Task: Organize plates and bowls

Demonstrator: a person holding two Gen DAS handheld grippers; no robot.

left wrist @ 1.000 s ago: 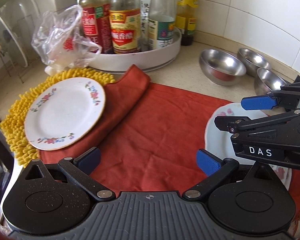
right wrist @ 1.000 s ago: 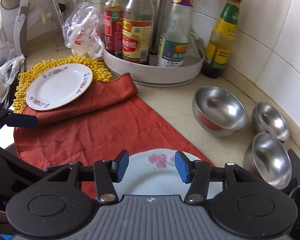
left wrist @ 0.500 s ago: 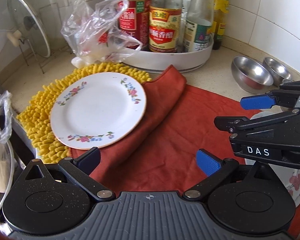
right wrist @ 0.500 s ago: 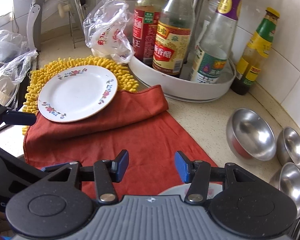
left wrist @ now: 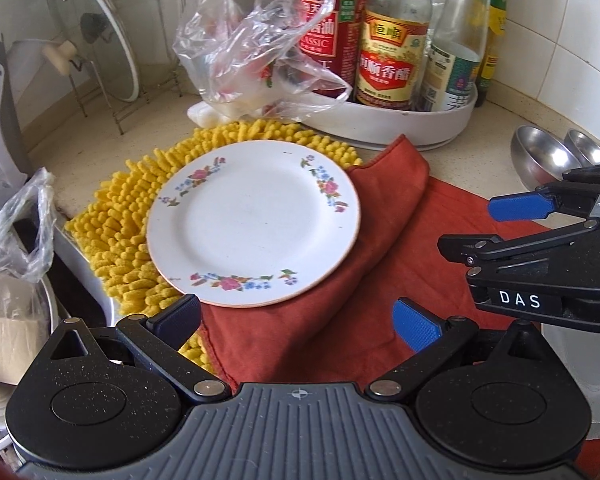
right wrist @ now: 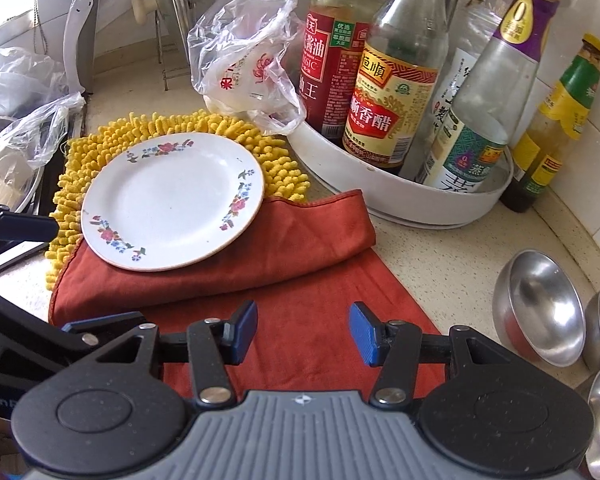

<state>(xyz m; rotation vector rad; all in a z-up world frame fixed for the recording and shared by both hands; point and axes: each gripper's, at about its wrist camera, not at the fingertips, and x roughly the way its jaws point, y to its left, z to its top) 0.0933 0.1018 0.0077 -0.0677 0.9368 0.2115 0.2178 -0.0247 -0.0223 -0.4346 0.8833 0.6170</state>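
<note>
A white floral plate (left wrist: pixel 252 224) lies on a yellow shaggy mat (left wrist: pixel 112 232) and a folded red cloth (left wrist: pixel 372 248); it also shows in the right wrist view (right wrist: pixel 172 200). My left gripper (left wrist: pixel 296 320) is open and empty just in front of the plate's near rim. My right gripper (right wrist: pixel 303 330) is open and empty over the red cloth (right wrist: pixel 292 320), to the right of the left one. A second floral plate (left wrist: pixel 580 360) shows partly under the right gripper. Steel bowls (right wrist: pixel 540 308) stand at the right, also in the left wrist view (left wrist: pixel 540 160).
A white round tray (right wrist: pixel 412 200) with several sauce bottles (right wrist: pixel 392 92) stands behind the cloth. A clear plastic bag (right wrist: pixel 252 64) lies by it. A lid rack (left wrist: pixel 96 40) stands at the back left. Bagged items (left wrist: pixel 12 280) sit at the left edge. Tiled wall lies to the right.
Both grippers have moved left and toward the plate on the yellow mat, which now looks larger and nearer. The second plate has slipped out of the right wrist view. Both stay open.
</note>
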